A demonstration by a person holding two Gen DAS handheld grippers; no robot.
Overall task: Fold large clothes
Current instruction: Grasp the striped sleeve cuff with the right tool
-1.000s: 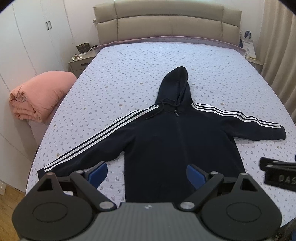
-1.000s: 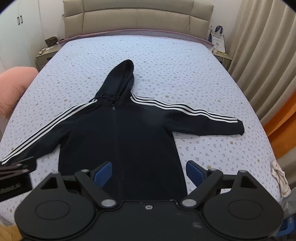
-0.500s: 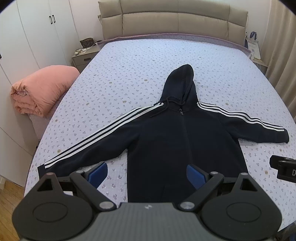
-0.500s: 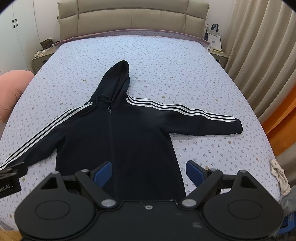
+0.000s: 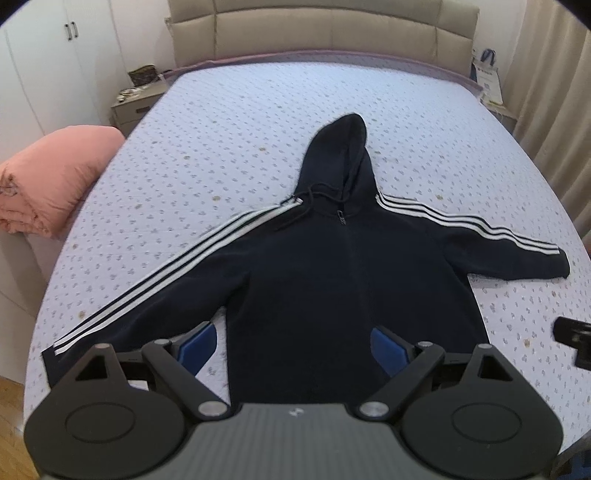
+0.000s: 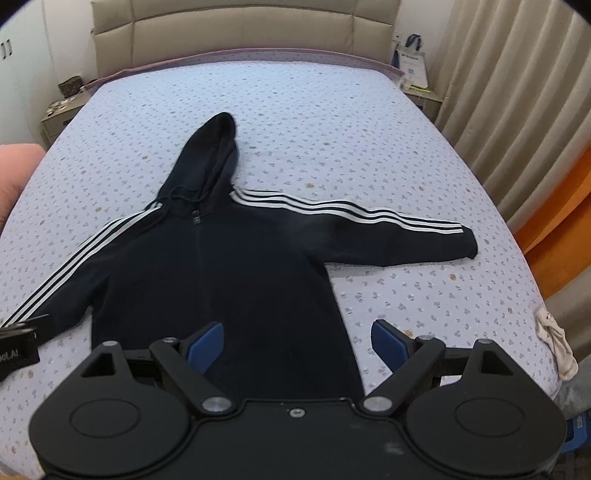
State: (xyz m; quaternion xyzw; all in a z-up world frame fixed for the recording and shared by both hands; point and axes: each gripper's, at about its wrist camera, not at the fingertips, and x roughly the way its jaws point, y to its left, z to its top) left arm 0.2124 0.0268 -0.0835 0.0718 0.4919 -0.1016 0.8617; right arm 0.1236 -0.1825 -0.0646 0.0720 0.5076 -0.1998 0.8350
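A dark navy zip hoodie [image 5: 332, 280] with white sleeve stripes lies flat and face up on the bed [image 5: 229, 147], sleeves spread, hood pointing to the headboard. It also shows in the right wrist view [image 6: 236, 273]. My left gripper [image 5: 293, 345] is open and empty above the hoodie's lower left hem. My right gripper [image 6: 297, 341] is open and empty above the lower right hem. The hem itself is hidden behind both gripper bodies.
A folded pink duvet [image 5: 48, 177] sits off the bed's left side. Nightstands [image 5: 136, 99] flank the beige headboard [image 5: 325, 29]. Curtains [image 6: 517, 92] hang on the right. A pale cloth [image 6: 554, 343] hangs at the bed's right edge.
Both grippers have risen and tilted slightly, so the hoodie sits a little lower and smaller in view. Both stay open. The hoodie has not moved.
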